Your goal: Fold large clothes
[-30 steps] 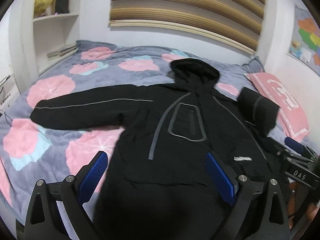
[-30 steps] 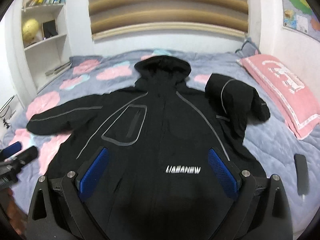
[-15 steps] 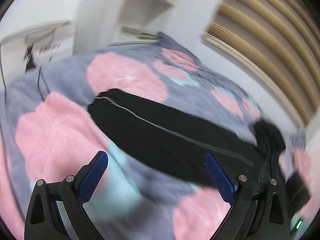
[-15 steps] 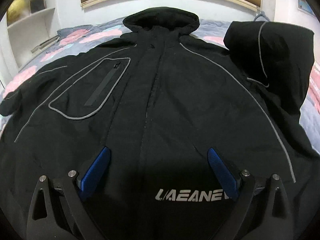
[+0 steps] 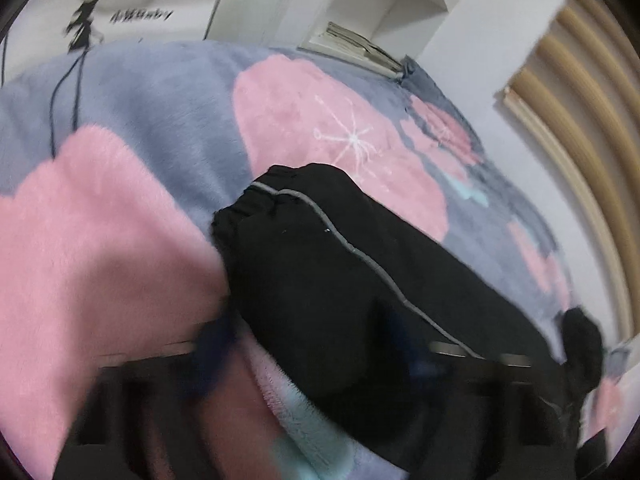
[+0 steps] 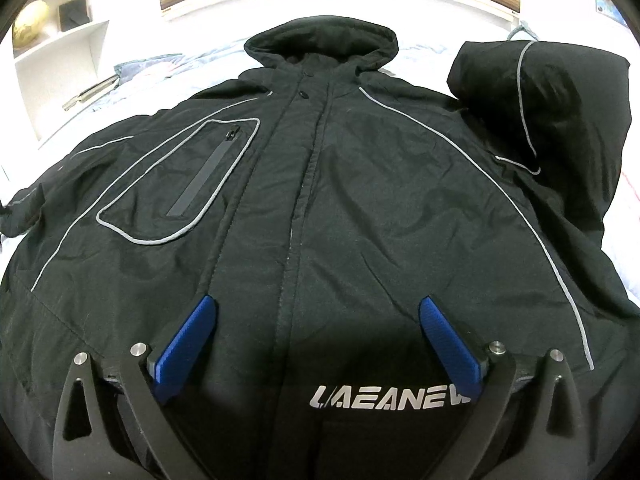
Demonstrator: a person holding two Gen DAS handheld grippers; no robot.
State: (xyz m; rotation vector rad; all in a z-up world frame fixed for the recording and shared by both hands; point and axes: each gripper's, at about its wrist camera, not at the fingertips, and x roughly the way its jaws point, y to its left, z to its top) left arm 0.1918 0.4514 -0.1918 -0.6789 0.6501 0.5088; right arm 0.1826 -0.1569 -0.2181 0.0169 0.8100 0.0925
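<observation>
In the left wrist view, the left tool (image 5: 308, 360) is a dark blur low in the picture, straddling the outstretched sleeve (image 5: 352, 280) of the black hooded padded jacket with grey piping. The sleeve lies flat on the grey fleece bedspread with pink flower shapes (image 5: 132, 220), its gathered cuff (image 5: 256, 204) pointing away from the jacket's body. The jaws have just been closing, with the sleeve between them, but the blur hides whether the pads already press on the cloth, so the grip cannot be told. Taking the sleeve near its cuff looks like the start of folding it across the chest.

In the right wrist view, the right tool (image 6: 316, 340) hangs close over the lower front of the jacket (image 6: 360, 208), which lies face up on the bed with its hood (image 6: 324, 44) toward the headboard. The blue pads (image 6: 188, 340) stand wide apart on either side of the closed front placket, clamping nothing. The other sleeve (image 6: 552, 92) is bunched up at the far right. This tool seems placed to steady the body while the left one draws its sleeve in. No fold is made yet.
</observation>
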